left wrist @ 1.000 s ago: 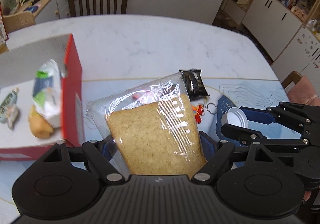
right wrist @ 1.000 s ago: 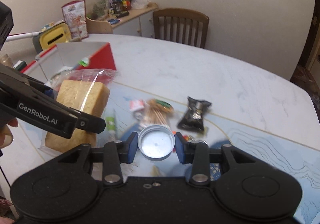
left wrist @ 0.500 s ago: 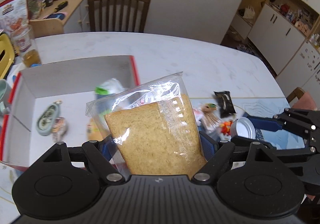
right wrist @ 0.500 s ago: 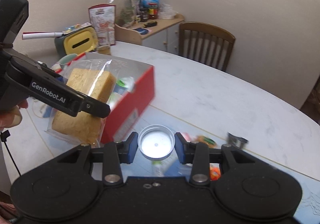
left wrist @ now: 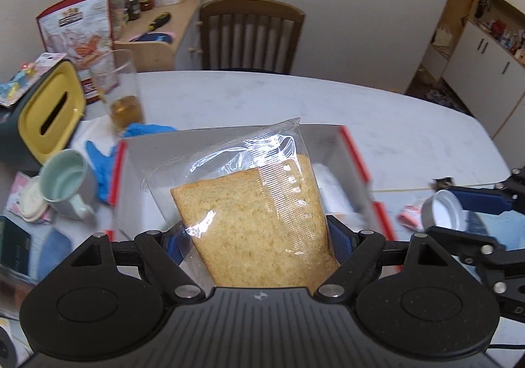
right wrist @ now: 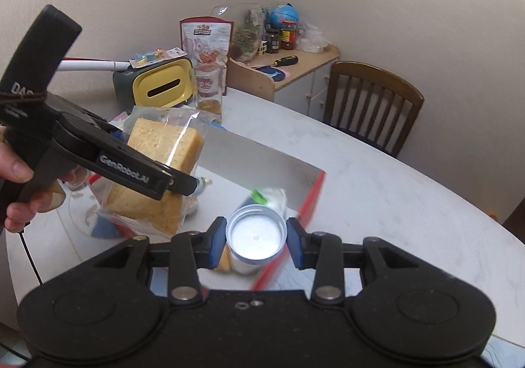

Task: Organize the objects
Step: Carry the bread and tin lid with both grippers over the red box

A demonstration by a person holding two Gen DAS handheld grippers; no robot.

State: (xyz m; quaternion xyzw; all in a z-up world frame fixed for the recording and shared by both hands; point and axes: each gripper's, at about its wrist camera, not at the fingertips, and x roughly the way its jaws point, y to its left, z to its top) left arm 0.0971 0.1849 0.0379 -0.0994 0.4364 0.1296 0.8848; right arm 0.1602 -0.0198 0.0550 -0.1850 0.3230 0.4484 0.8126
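Left wrist view, left to right: yellow-lidded bin (left wrist: 49, 112) at the left edge, pale green mug (left wrist: 67, 186) below it, glass of amber liquid (left wrist: 123, 95) and blue glove (left wrist: 108, 158) just right of those. Centre: my left gripper (left wrist: 259, 236) is clamped on the bagged bread (left wrist: 259, 220), blue pads pressing both sides of the bag, slices upright and filling mid-frame. Behind the bread sits the red-edged box (left wrist: 356, 158), grey inside, open at the top; the bread is held above it, not resting in it. A wooden chair (left wrist: 251, 35) stands at the far side of the white table (left wrist: 393, 125). At the right edge my other gripper comes in with the white lid (left wrist: 441, 209). Right wrist view, left to right: the person's hand (right wrist: 19, 191) grips the left tool's handle at the left edge, bread clamped in it over the near-left corner of the box. Lower centre: my right gripper (right wrist: 256, 241) is closed on the lid, a pad on each side of the rim, hollow side facing the camera. The lid hangs over the box's lower corner, with a green-capped white item (right wrist: 272, 197) inside the box just behind it. The box is motion-blurred.
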